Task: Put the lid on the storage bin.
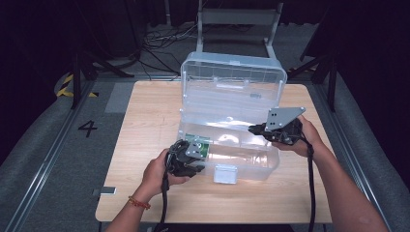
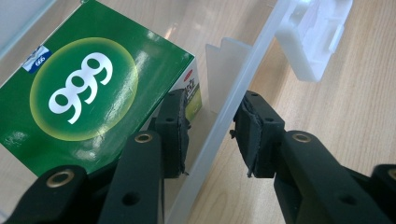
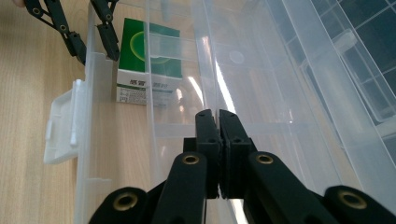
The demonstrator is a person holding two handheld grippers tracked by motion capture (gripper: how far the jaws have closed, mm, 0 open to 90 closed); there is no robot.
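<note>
**A:** Where is the green box, and how far along is the packing?

**B:** The green box (image 2: 93, 88), marked 999, lies flat on the floor of the clear plastic case (image 1: 270, 162), in the corner at about 8 o'clock on the wooden surface (image 1: 145, 111). Judging by that, the placing looks done: the box rests inside and neither claw holds it.

**A:** What are the claws doing?

**B:** The left claw (image 2: 210, 135) stands partly open, its jaws straddling the case's front wall, one pad inside just beside the box, the other outside over the surface. Nothing is pinched between them. The right claw (image 3: 219, 140) has its jaws pressed together with nothing between them, and it hovers over the middle of the case, at about 3 o'clock from the box.

**A:** And what is left?

**B:** The lid (image 1: 232, 79) stands upright at the 12 o'clock side, so the case is open. The white latch (image 1: 226, 174) hangs unfastened on the front wall at 6 o'clock. Probably what remains is lowering the lid and snapping the latch.
</note>
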